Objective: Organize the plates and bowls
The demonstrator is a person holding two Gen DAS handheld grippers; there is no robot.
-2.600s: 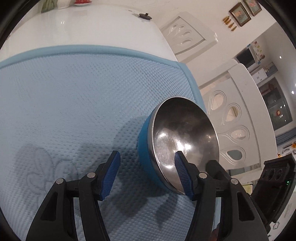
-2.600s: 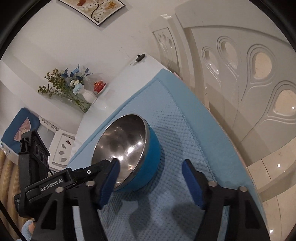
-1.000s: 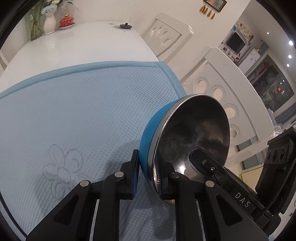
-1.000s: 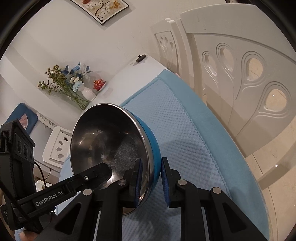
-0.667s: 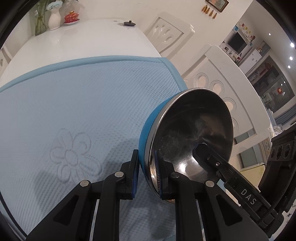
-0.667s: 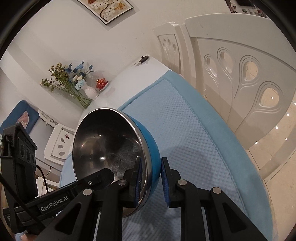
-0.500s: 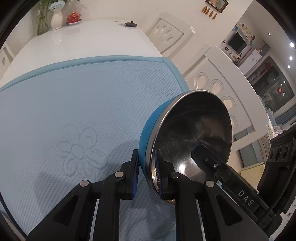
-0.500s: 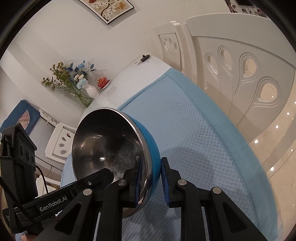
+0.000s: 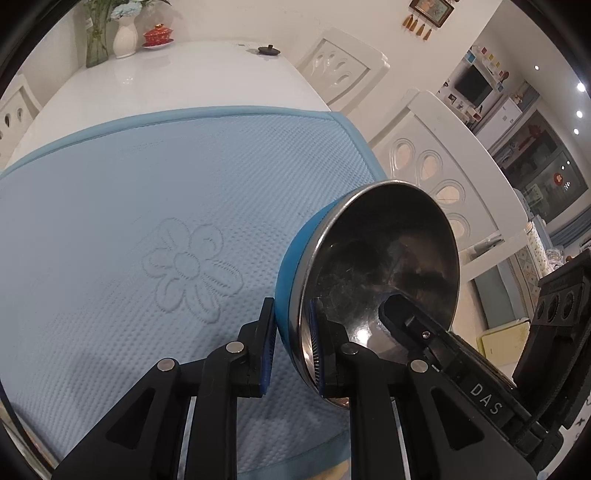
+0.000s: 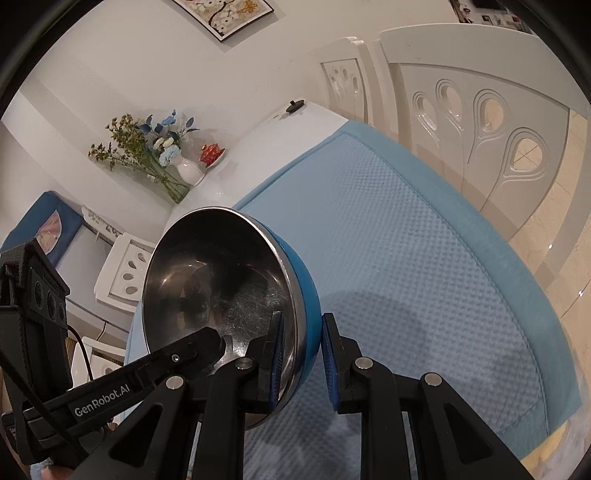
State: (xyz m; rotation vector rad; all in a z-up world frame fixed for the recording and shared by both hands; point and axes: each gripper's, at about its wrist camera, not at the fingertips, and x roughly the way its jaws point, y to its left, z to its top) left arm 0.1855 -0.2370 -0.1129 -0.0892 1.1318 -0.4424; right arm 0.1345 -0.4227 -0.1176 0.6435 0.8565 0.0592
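Observation:
A steel bowl with a blue outer shell (image 9: 380, 258) (image 10: 221, 280) hangs above the light blue mat (image 9: 147, 206) (image 10: 406, 258), held by both grippers at once. My left gripper (image 9: 291, 343) is shut on its near rim, one pad inside and one on the blue outside. My right gripper (image 10: 301, 358) is shut on the opposite rim in the same way. Each view shows the other gripper's finger reaching into the bowl from the side. The bowl is tilted, its steel inside turned toward both cameras.
The mat covers the near end of a white table (image 9: 166, 74). A flower vase (image 10: 190, 170), a red lidded cup (image 9: 158, 35) and a small black lid (image 9: 267, 50) stand at the far end. White chairs (image 10: 480, 122) line the table's side.
Both grippers closed on the bowl's rim and lifted it off the mat. Over the last second the bowl has travelled across the mat, and the embossed flower has slid toward the middle.

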